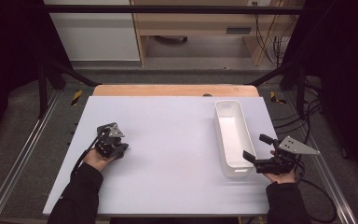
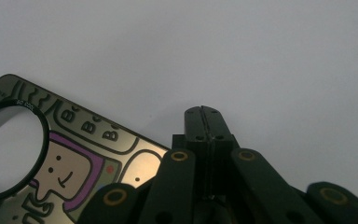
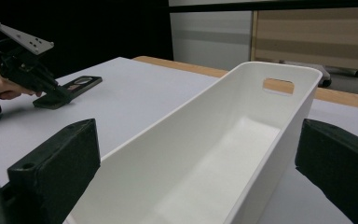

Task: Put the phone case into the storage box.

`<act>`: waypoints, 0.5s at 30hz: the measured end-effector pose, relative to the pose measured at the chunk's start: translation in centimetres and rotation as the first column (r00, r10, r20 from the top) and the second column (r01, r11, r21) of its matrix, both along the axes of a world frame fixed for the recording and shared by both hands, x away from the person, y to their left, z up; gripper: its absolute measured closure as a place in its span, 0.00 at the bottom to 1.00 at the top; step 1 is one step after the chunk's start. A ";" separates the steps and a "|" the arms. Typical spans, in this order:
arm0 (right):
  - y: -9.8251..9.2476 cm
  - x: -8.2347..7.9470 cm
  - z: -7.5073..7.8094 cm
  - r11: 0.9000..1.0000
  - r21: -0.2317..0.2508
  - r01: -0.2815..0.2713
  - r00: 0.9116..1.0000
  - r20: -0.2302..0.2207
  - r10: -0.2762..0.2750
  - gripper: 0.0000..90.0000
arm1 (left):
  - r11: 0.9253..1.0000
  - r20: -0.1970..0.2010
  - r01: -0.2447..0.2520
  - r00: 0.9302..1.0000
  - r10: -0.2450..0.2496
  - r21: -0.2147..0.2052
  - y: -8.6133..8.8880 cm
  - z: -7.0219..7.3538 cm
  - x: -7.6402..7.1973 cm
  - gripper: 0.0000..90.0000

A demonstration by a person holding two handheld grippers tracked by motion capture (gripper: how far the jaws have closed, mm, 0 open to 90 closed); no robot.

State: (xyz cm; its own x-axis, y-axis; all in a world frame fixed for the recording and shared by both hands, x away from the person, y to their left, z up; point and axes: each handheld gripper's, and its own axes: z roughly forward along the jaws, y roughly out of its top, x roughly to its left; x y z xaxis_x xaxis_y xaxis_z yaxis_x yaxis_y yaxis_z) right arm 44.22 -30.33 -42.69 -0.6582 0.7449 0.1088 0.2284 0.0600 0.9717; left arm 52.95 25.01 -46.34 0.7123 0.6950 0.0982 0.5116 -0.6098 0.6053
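White worktop [image 1: 177, 182], white bin [image 1: 233, 135] at right. Left tool [image 2: 204, 122] closed, empty, beside phone case [image 2: 74, 158]; right tool [image 1: 260, 151] wide open around bin's near end. Advice: open left, pinch case edge squarely

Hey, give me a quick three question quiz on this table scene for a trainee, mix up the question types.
1. True or false: the left gripper has its jaws pressed together.
2. What lies inside the white bin? A) a phone case B) nothing C) a cable
3. Fill in: the flat phone case lies on the ___ beside the left gripper.

Key: 1 true. 2 B. 3 table.
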 end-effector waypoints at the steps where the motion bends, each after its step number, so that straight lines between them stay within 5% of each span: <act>1: 0.0 0.0 0.0 1.000 -0.001 -0.001 1.000 0.001 0.001 0.00 | 1.000 0.000 -0.001 1.000 0.001 0.000 0.1 0.0 -0.1 0.99; 15: 0.0 0.0 0.0 1.000 0.000 -0.001 1.000 0.000 0.001 0.00 | 1.000 0.000 0.008 1.000 -0.008 0.016 0.8 0.3 -1.5 0.99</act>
State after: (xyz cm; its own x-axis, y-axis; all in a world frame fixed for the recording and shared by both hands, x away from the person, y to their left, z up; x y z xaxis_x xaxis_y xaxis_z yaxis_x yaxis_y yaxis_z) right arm 44.20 -30.32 -42.69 -0.6593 0.7440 0.1087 0.2280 0.0601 0.9718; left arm 51.45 25.81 -46.04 0.7179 0.6875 0.1093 0.5062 -0.6233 0.5960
